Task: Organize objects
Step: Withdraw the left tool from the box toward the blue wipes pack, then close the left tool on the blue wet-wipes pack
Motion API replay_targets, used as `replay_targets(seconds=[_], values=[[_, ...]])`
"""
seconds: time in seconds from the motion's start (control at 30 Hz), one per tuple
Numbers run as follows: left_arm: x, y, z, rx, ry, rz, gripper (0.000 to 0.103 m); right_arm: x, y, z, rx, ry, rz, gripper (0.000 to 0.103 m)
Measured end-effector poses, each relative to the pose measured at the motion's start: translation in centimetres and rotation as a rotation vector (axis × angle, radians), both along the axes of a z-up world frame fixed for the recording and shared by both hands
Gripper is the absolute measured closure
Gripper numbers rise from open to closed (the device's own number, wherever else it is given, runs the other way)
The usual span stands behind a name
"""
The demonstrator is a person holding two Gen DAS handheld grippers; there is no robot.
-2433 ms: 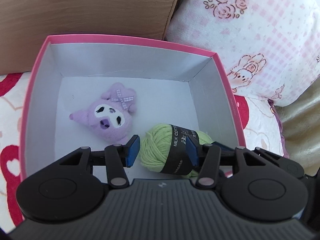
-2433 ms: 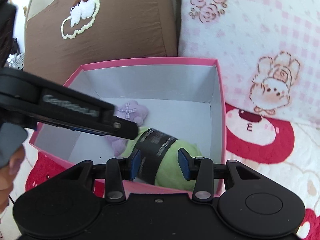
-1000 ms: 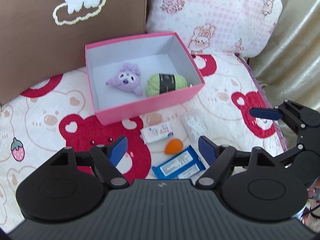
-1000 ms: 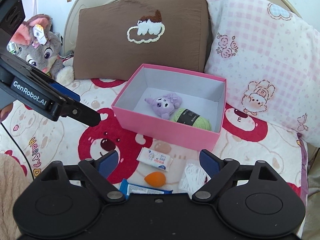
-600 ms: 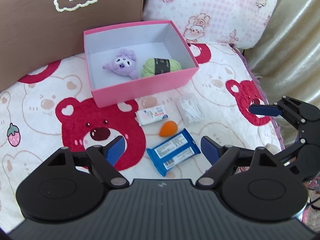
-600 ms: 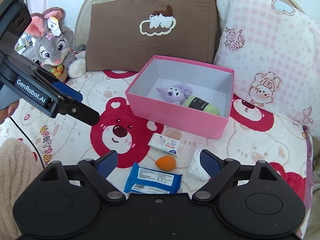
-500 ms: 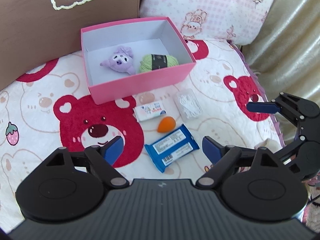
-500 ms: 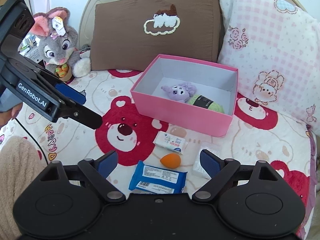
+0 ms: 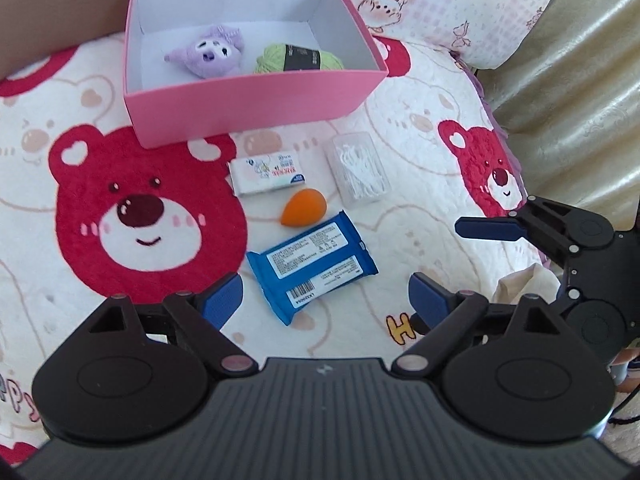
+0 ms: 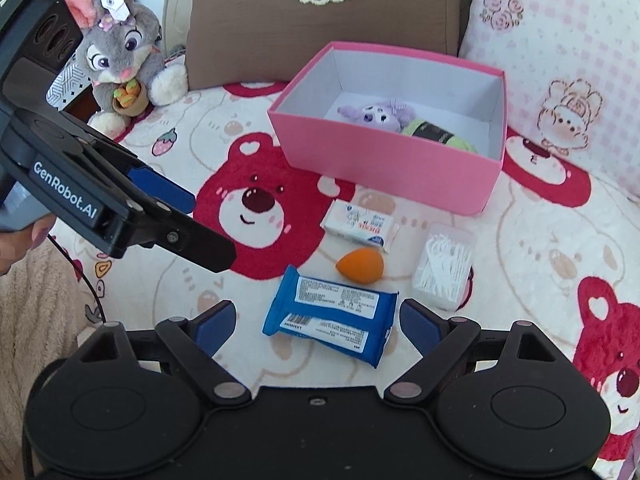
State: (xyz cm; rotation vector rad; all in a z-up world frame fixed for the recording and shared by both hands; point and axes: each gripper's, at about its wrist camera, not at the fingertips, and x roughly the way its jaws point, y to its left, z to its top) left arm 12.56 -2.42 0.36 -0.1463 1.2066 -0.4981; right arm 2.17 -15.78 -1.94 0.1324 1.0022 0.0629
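Observation:
A pink box (image 9: 256, 110) (image 10: 384, 160) on the bed holds a purple plush (image 9: 208, 50) (image 10: 374, 114) and a green yarn ball (image 9: 300, 58) (image 10: 438, 134). In front of it lie a white tissue pack (image 9: 266, 172) (image 10: 360, 224), an orange sponge (image 9: 303, 207) (image 10: 360, 264), a clear box of floss picks (image 9: 360, 168) (image 10: 444, 266) and a blue wipes pack (image 9: 312, 266) (image 10: 330, 314). My left gripper (image 9: 324, 304) is open and empty above the blue pack. My right gripper (image 10: 314, 324) is open and empty, also over the blue pack.
A brown pillow (image 10: 320, 20) and a pink checked pillow (image 10: 560, 52) stand behind the box. A grey rabbit plush (image 10: 120, 48) sits at the back left. A beige curtain (image 9: 572, 80) hangs past the bed's right edge.
Both grippers have pulled back out of the box, where the yarn ball stays, and have come down closer to the loose items on the blanket. Both are now wide open.

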Motion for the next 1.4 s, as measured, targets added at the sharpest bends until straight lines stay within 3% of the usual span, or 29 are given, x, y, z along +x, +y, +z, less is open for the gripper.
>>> replay_targets(seconds=[0.2,0.53,0.8,1.13,1.4], values=[[0.3,-0.1,-3.2,-0.033,0.074,0.027,0.013,0.9,0.2,-2.9,0.003,0.074,0.016,0.012],[1.1,0.4,-7.7,-0.036,0.096,0.079,0.014,3.0,-0.1,-7.0,0.034,0.182,-0.026,0.012],[1.5,1.0,-10.5,-0.077,0.118,0.135,0.016,4.6,-0.3,-9.7,0.011,0.206,-0.047,0.012],[2.2,1.2,-13.2,-0.089,0.146,0.176,0.019,4.5,-2.2,-12.5,0.105,0.231,-0.145,0.013],[2.5,0.7,-14.5,-0.112,0.142,0.200,0.026,4.8,-2.7,-13.5,0.102,0.245,-0.176,0.013]])
